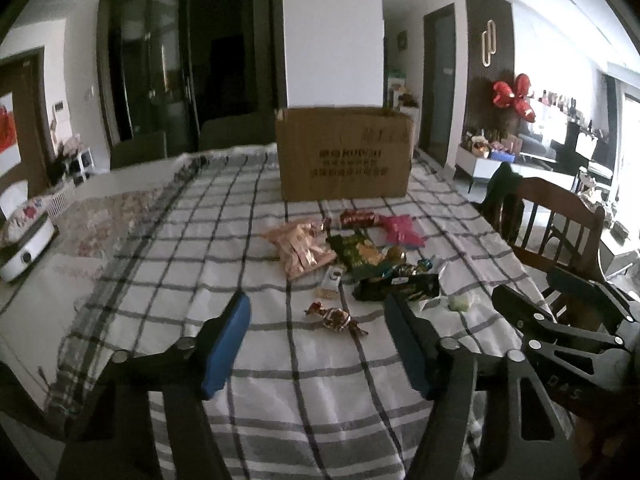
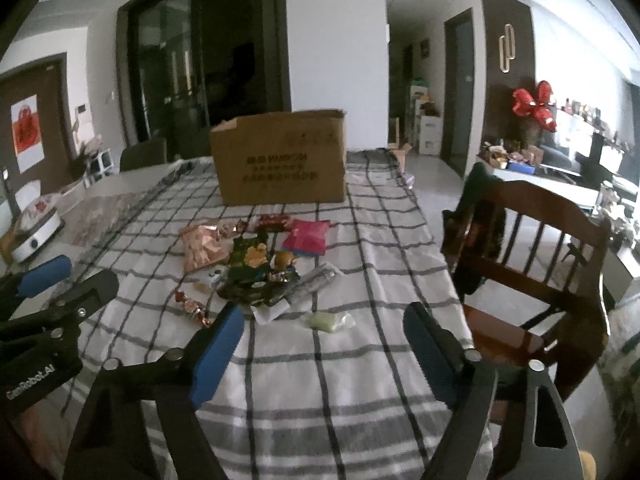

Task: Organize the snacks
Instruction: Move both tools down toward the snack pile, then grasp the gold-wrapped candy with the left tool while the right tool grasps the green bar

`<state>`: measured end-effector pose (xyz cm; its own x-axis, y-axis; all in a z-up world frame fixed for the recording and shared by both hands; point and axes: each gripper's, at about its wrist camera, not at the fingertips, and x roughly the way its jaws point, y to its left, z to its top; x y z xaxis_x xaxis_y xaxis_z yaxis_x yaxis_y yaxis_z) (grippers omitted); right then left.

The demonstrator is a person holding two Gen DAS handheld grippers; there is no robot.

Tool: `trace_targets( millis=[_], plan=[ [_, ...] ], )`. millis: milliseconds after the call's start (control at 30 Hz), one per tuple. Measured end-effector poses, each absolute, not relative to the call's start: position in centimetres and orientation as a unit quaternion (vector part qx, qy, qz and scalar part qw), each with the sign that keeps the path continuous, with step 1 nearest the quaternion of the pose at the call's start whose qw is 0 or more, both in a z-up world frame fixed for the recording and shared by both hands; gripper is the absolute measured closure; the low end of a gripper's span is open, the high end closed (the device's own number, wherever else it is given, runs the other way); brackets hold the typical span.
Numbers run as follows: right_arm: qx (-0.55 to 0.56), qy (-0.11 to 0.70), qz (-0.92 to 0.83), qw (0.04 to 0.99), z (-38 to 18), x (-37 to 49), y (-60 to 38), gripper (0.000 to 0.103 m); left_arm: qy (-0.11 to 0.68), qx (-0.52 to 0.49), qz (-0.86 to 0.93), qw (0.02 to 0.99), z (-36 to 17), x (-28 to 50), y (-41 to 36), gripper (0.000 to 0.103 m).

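Both your blue-padded left gripper [image 1: 318, 322] and right gripper [image 2: 322, 330] hung spread wide and empty above the checked tablecloth [image 1: 280, 384], while the heap of wrapped snacks [image 1: 352, 256] lay between them and the brown cardboard box [image 1: 344, 156].

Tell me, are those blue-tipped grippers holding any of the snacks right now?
No. The left gripper and right gripper are both open and empty; the snacks lie untouched on the checked tablecloth.
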<state>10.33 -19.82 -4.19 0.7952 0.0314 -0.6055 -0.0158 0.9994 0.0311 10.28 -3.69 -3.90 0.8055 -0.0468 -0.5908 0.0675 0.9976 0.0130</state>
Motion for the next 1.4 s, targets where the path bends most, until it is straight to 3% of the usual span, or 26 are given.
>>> trace_targets(
  millis=[267,733,1200,1400],
  plan=[
    [0.003,0.372,0.027,0.928,-6.6,14.0,-20.2,0.043,0.364,-0.004,-0.036,0.931,-6.8,13.8,-4.3,0.045],
    [-0.013,0.426,0.045,0.903,-9.7,17.4,-19.8,0.059,0.413,-0.029,-0.036,0.910,-9.8,17.5,-4.2,0.055],
    [-0.026,0.451,0.048,0.891,-11.0,18.9,-19.8,0.064,0.433,-0.042,-0.046,0.899,-11.3,19.2,-4.6,0.058],
    [-0.039,0.450,0.049,0.891,-11.3,19.1,-19.5,0.070,0.445,-0.052,-0.047,0.893,-11.8,19.6,-4.4,0.071]
  ],
)
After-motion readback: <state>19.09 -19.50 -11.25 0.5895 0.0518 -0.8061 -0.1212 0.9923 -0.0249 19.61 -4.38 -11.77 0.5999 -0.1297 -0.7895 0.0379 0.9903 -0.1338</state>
